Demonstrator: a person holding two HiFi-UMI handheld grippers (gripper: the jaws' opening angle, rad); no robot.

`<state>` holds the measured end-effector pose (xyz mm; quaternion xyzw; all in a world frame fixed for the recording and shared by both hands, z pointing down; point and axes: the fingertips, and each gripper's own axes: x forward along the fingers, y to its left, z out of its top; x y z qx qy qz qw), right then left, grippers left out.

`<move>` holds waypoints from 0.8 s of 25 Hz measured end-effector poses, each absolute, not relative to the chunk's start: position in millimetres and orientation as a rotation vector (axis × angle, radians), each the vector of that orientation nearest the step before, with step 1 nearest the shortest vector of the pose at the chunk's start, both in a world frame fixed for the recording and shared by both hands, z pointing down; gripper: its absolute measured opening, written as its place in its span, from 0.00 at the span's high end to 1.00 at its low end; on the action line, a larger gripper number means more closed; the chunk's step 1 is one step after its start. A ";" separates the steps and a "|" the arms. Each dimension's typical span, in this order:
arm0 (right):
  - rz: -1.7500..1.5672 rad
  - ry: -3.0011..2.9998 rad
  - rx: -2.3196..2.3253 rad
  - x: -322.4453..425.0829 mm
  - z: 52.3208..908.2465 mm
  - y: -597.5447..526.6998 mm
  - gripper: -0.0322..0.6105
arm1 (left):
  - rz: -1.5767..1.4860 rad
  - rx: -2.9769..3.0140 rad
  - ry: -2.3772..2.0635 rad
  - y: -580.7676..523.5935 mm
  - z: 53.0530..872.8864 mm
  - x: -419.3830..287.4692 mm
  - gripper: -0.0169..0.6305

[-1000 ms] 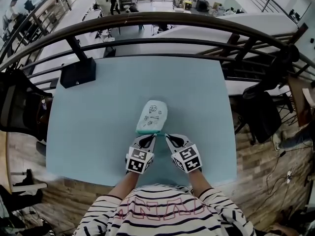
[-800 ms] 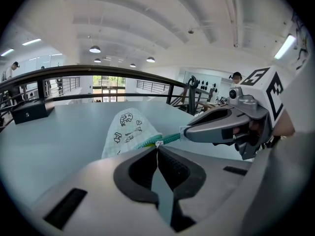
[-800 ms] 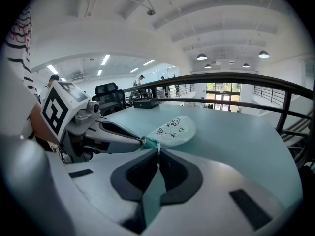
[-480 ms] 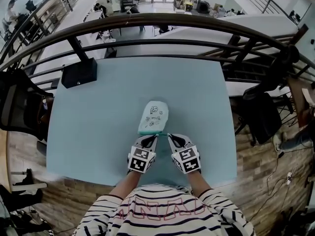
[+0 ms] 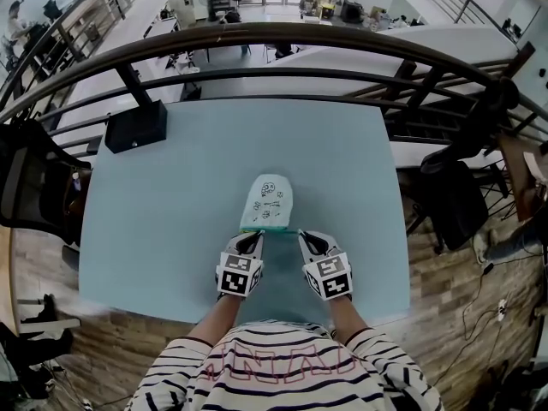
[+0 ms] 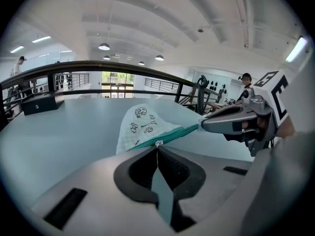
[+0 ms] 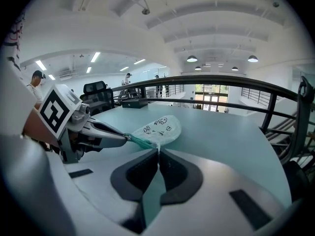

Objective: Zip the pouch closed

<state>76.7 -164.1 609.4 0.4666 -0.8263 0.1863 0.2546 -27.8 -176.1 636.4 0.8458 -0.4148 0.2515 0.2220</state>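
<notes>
Tongs: left gripper (image 5: 253, 240), right gripper (image 5: 304, 239) clamped on teal zipper edge (image 5: 271, 229), lower centre | white printed fabric pouch (image 5: 268, 200) stretched taut, apparently for zipping

Open office mezzanine, railing (image 5: 274, 31), desks (image 5: 342, 58) below

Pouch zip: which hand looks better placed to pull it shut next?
Probably the left gripper: its shut jaws pinch a small pale tab, seemingly the pull, on the teal zip, while the right gripper clamps the zip's other end, steadying it.
</notes>
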 end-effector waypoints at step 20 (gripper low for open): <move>0.572 -2.225 1.293 86.6 621.9 -173.7 0.89 | 0.737 2.271 -1.286 -198.1 637.5 -75.5 0.93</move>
